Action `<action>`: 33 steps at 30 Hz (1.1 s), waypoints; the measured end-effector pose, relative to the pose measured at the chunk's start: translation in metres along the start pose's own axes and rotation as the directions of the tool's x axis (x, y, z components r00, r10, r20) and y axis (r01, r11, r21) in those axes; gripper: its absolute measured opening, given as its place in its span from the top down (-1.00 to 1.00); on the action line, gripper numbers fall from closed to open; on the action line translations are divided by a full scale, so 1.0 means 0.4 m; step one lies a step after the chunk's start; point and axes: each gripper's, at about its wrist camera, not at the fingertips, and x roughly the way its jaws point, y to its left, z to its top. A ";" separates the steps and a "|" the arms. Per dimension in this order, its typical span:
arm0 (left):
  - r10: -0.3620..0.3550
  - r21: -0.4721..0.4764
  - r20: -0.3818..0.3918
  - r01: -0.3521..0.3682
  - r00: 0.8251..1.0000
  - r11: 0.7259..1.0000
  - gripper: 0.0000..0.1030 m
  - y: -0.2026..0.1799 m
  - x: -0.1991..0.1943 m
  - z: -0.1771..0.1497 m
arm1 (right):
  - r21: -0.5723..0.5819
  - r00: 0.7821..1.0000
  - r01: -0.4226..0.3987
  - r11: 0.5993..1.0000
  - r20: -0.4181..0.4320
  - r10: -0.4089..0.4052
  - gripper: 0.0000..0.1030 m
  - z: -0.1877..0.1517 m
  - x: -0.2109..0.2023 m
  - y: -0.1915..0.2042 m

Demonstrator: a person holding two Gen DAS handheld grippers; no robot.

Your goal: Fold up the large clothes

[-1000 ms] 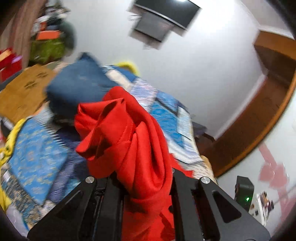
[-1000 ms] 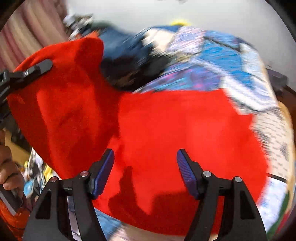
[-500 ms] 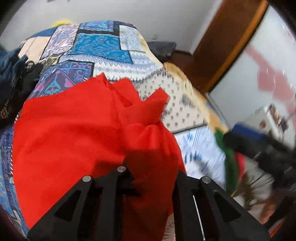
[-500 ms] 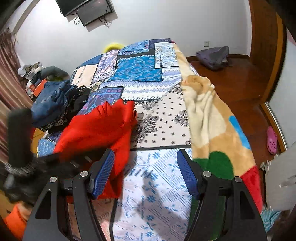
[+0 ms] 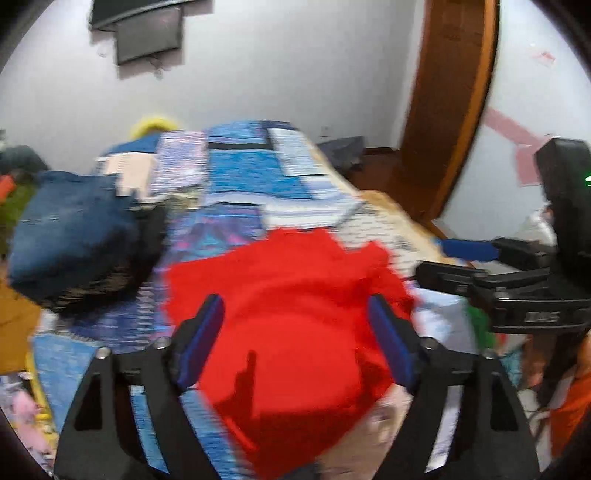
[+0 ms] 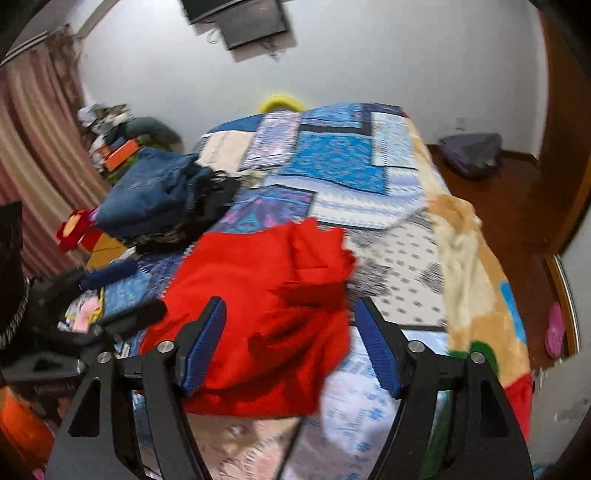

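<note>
Now the red garment lies bunched on the near part of the bed, on the patchwork cover, with rumpled folds at its far right corner. It touches neither claw in either view.

From its own camera, the left claw hangs above the garment, tilted down toward it. Its jaws have just been opening and stand wide apart, blue pads facing each other, with nothing gripped between them; the cloth shows only beneath the gap. The right claw is angled down the same way over the garment's near edge, its jaws also having just been widening, apart and empty. Each claw shows in the other's view: the right one at the right edge of the left camera, level with the garment's right side, the left one at the left edge of the right camera, just beside the garment's left side.

Beyond the garment, a blue denim pile sits on the bed's left side. A dark screen hangs on the white wall behind. A grey bag lies on the wooden floor to the right.

Faint lettering shows on the claw bodies, too blurred to read.
</note>
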 end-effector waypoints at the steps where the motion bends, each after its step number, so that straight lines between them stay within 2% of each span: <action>1: 0.031 -0.007 -0.015 -0.031 0.999 1.000 -0.67 0.022 0.008 -0.010 | -0.012 1.000 -0.004 1.000 -0.003 0.004 -0.49 0.001 0.013 0.015; 2: 0.052 -0.016 -0.044 -0.053 0.998 0.998 -0.66 0.046 0.025 -0.024 | -0.024 1.000 -0.006 1.000 -0.010 0.006 -0.50 0.001 0.030 0.031; 5: 0.051 -0.047 -0.150 -0.059 0.987 0.997 -0.66 0.088 0.082 -0.075 | -0.066 0.999 -0.001 0.998 -0.050 -0.002 -0.49 -0.009 0.093 0.062; 7: 0.012 -0.071 -0.231 -0.030 0.973 0.997 -0.66 0.097 0.128 -0.123 | -0.071 0.996 0.025 0.997 -0.081 -0.031 -0.49 -0.023 0.128 0.063; 9: -0.021 -0.092 -0.259 -0.003 0.966 0.996 -0.68 0.097 0.153 -0.155 | -0.053 0.992 0.056 0.997 -0.107 -0.061 -0.49 -0.039 0.148 0.041; 11: -0.054 -0.113 -0.254 0.026 0.966 0.993 -0.70 0.093 0.159 -0.181 | -0.012 0.988 0.090 0.996 -0.127 -0.091 -0.49 -0.060 0.152 -0.003; 13: -0.054 -0.112 -0.232 0.028 0.971 0.993 -0.70 0.087 0.147 -0.189 | 0.020 0.981 0.116 0.993 -0.160 -0.112 -0.50 -0.095 0.143 -0.061; 16: -0.072 -0.120 -0.230 0.045 0.971 0.992 -0.71 0.080 0.142 -0.202 | 0.064 0.976 0.095 0.993 -0.202 -0.080 -0.52 -0.142 0.130 -0.119; 18: -0.072 -0.131 -0.229 0.042 0.971 0.990 -0.71 0.079 0.137 -0.205 | 0.059 0.975 0.094 0.994 -0.206 -0.080 -0.53 -0.154 0.112 -0.123; 22: -0.063 -0.160 -0.223 0.027 0.973 0.987 -0.71 0.094 0.118 -0.188 | 0.021 0.978 0.091 0.996 -0.193 -0.085 -0.56 -0.131 0.077 -0.098; 26: 0.010 -0.152 -0.181 -0.038 0.984 0.988 -0.71 0.121 0.080 -0.156 | 0.013 0.987 0.056 0.998 -0.150 -0.054 -0.57 -0.078 0.049 -0.078; 30: 0.049 -0.181 -0.158 -0.078 0.986 0.980 -0.71 0.164 0.066 -0.131 | 0.005 0.992 0.008 1.000 -0.124 -0.007 -0.57 -0.023 0.069 -0.059; 33: 0.060 -0.232 -0.163 -0.097 0.985 0.968 -0.71 0.198 0.072 -0.125 | 0.013 0.989 -0.033 0.999 -0.143 0.035 -0.57 0.003 0.115 -0.054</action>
